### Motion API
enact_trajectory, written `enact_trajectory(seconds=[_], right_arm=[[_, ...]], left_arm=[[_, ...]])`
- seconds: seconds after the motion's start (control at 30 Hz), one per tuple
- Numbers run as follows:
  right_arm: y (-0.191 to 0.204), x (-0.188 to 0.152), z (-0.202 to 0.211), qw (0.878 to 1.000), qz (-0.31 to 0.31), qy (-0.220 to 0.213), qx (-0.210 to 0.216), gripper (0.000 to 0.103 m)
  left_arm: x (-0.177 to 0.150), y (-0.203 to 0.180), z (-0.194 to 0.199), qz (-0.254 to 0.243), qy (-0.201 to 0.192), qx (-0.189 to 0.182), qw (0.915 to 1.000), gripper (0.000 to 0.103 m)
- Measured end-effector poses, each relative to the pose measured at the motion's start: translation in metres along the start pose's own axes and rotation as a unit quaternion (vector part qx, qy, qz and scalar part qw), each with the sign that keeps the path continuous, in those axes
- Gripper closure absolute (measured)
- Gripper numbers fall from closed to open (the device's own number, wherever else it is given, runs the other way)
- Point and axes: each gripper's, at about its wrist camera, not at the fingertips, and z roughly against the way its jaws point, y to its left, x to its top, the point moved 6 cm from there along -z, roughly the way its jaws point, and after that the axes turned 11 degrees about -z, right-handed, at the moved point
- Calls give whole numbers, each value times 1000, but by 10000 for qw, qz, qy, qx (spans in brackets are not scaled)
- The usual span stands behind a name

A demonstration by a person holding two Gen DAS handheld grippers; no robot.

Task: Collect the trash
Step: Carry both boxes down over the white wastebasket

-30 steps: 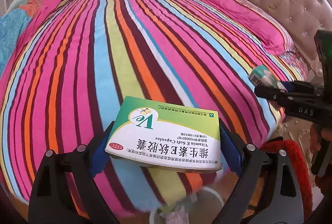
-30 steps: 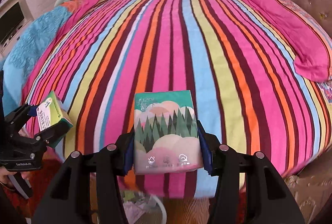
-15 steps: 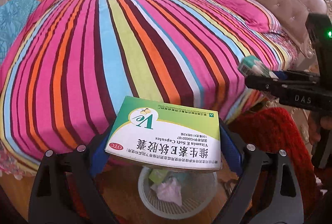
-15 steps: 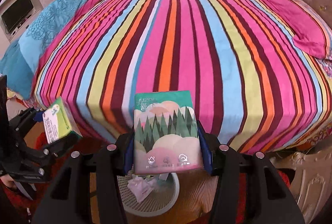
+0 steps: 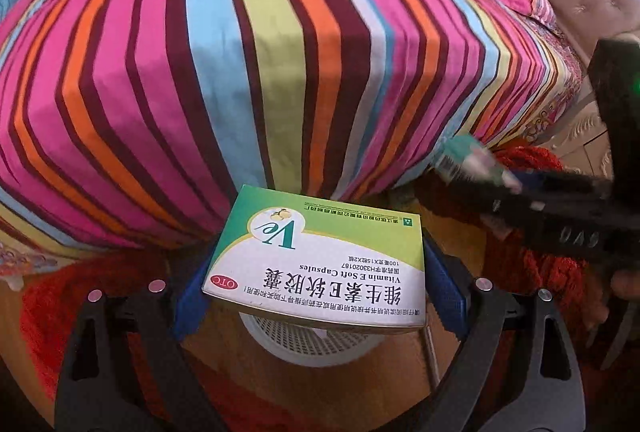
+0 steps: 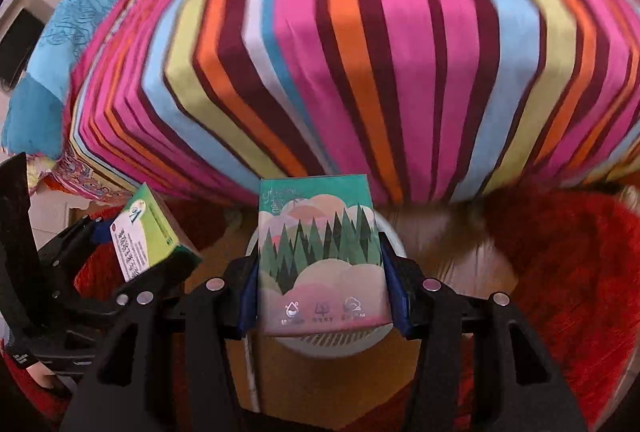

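Left gripper (image 5: 316, 296): clamped on vitamin box (image 5: 320, 264), lower centre.
Right gripper (image 6: 322, 288): clamped on tissue pack (image 6: 320, 260).
Wastebasket (image 5: 308, 342): below both.

Bright, even daylight w/ soft shadow on striped bedspread (image 5: 280, 43) front face. Heavy fisheye bulge, dark corner vignetting. Motion blur across right-wrist view; tissue pack (image 5: 468, 159) smeared in left-wrist view. No glare.

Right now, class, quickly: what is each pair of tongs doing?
Left tongs: closed on the vitamin E capsule box.
Right tongs: closed on the tissue pack.
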Motion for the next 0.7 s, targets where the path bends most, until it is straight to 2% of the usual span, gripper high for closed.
enact_trajectory(seconds=[0.07, 0.33, 0.53, 0.7], right_arm=[[-7, -2, -10, 9996, -181, 223, 2, 54], [-25, -24, -57, 9899, -808, 1168, 32, 54], [-30, -32, -80, 9835, -942, 1544, -98, 54], [-36, -42, -97, 9747, -1204, 1872, -205, 54]], left_arm=[[-6, 1, -10, 115, 202, -148, 9996, 15], [-27, 4, -44, 358, 995, -303, 9939, 15], [-41, 6, -68, 542, 1573, -354, 9854, 15], [-51, 13, -82, 786, 1882, -477, 9778, 15]])
